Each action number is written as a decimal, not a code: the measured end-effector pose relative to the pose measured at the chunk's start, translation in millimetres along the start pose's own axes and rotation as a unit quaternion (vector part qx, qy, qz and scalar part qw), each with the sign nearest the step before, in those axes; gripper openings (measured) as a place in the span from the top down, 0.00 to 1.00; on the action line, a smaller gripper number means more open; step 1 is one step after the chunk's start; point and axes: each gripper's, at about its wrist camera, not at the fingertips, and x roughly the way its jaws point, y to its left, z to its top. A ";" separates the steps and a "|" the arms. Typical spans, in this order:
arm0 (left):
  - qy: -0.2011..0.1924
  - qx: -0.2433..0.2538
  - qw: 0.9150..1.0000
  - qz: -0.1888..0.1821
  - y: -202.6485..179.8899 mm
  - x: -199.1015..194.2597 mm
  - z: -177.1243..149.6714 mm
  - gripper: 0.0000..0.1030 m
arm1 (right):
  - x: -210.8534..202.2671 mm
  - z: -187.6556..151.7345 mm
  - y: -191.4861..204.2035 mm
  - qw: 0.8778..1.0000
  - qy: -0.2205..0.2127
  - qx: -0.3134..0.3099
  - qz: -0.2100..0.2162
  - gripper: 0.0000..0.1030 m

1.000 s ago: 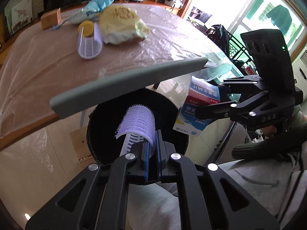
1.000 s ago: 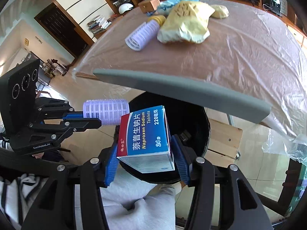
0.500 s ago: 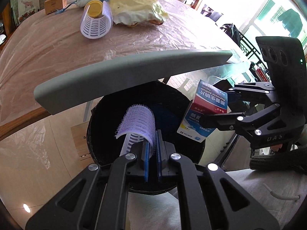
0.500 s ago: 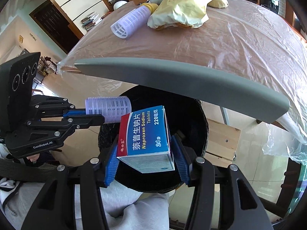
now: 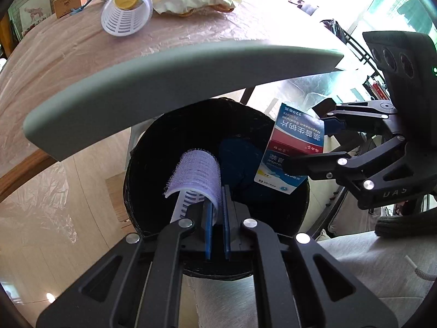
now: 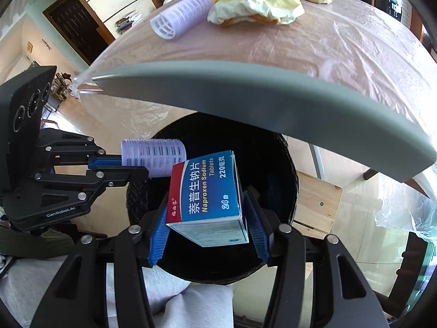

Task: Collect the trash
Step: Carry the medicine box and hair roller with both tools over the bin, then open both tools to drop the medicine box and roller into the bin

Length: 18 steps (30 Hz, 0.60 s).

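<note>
Drop-off stage: the left tool point(image 5: 217, 216) pinches a hair roller point(image 5: 195, 176), the right tool point(image 6: 209, 232) clamps a tablet box point(image 6: 206, 199), both over the black bin point(image 6: 273, 147) (lid raised); next, release.

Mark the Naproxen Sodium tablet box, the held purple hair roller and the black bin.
Naproxen Sodium tablet box point(image 6: 207, 191), right wrist view, blue front face.
purple hair roller point(image 5: 198, 173), left wrist view, bristled top.
black bin point(image 6: 273, 150), right wrist view, inner wall.

A home dining room: plastic-covered wooden table point(image 6: 314, 41), bookshelves point(image 6: 128, 22), dark doorway point(image 6: 79, 27).
</note>
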 end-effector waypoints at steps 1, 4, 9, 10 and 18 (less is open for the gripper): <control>0.001 0.001 1.000 0.001 -0.3 1.0 0.0 0.92 | 2.3 -0.4 -0.7 1.000 0.002 0.000 -0.002 0.51; 0.003 0.001 1.000 0.001 1.1 3.2 -0.5 0.92 | 5.7 0.2 -2.7 1.000 0.006 0.001 -0.004 0.51; 0.005 0.003 1.000 0.003 0.4 5.5 0.3 0.92 | 8.6 -0.5 -2.0 1.000 0.011 -0.003 -0.007 0.51; 0.005 0.003 1.000 0.003 0.0 5.7 0.4 0.92 | 9.4 -0.8 -1.9 1.000 0.012 -0.003 -0.007 0.51; 0.004 0.003 1.000 0.004 -0.3 6.2 1.1 0.92 | 12.0 2.4 -3.2 1.000 0.014 0.003 -0.008 0.51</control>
